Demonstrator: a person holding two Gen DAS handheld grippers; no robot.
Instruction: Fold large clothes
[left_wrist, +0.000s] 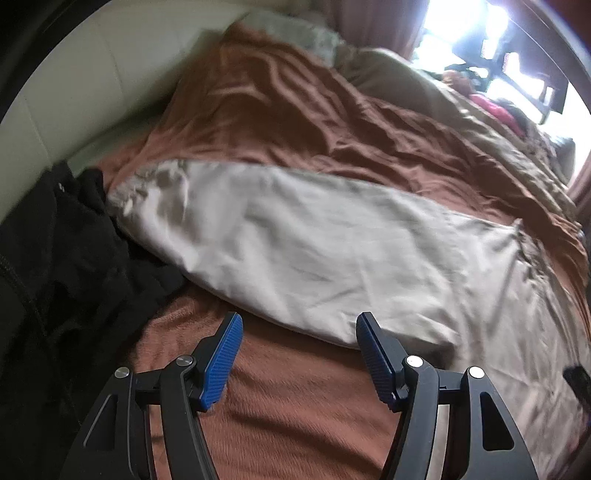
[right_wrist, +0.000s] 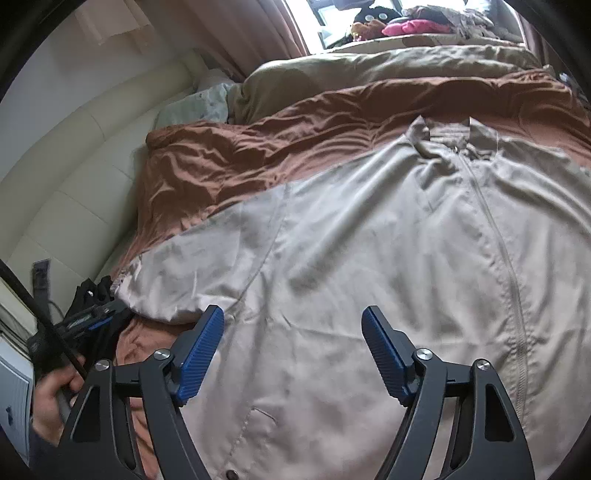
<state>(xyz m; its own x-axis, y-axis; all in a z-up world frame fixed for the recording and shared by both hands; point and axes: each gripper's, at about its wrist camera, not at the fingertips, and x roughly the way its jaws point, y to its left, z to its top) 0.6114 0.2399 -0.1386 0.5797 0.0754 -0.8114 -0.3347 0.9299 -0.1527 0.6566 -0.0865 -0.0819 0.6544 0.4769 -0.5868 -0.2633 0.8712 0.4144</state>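
Jacket (right_wrist: 369, 258), beige and zippered, is spread flat across the bed's brown blanket (right_wrist: 229, 170). Left tool (left_wrist: 299, 328) and right tool (right_wrist: 293, 323) are held partly open above it, nothing gripped.

Left gripper (left_wrist: 297, 325) hangs above the brown blanket (left_wrist: 280, 398), jaws apart, nothing between the blue pads (left_wrist: 223, 360). Beige jacket sleeve (left_wrist: 295, 251) lies spread on the blanket just beyond the fingertips (view slightly blurred). Black clothing (left_wrist: 74, 251) is heaped at the blanket's left edge, touching the sleeve's cuff end.
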